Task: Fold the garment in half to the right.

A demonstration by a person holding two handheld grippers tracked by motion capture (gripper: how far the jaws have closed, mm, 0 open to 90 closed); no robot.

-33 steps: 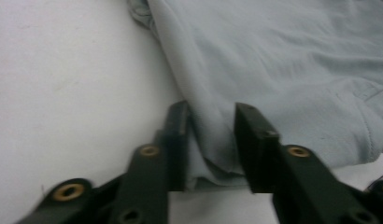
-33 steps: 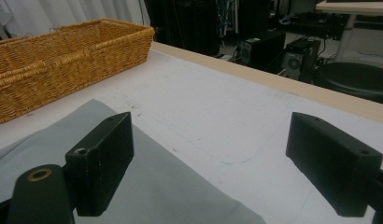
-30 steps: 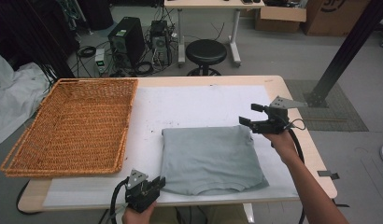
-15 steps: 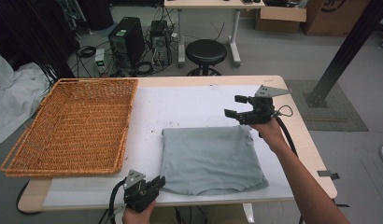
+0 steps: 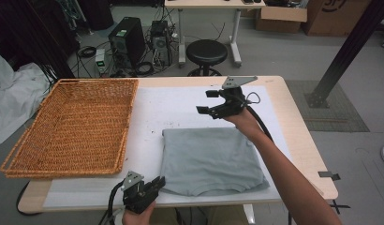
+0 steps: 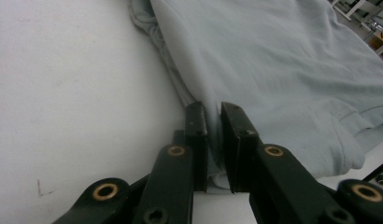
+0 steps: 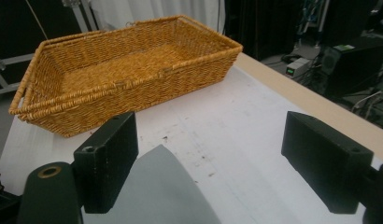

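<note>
Almost nothing could be read. A cardboard box [image 5: 283, 18] on the floor beyond the surface carried a dark printed mark at the very top edge of the high view, cut off by the frame and too partial to make out as letters. No label, brand, number or sign could be read on anything else in the high view or either gripper view.

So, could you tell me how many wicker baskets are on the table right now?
1. The wicker basket sits on the left part of the table, apart from the folded grey shirt. Nothing in view could hide another.
</note>
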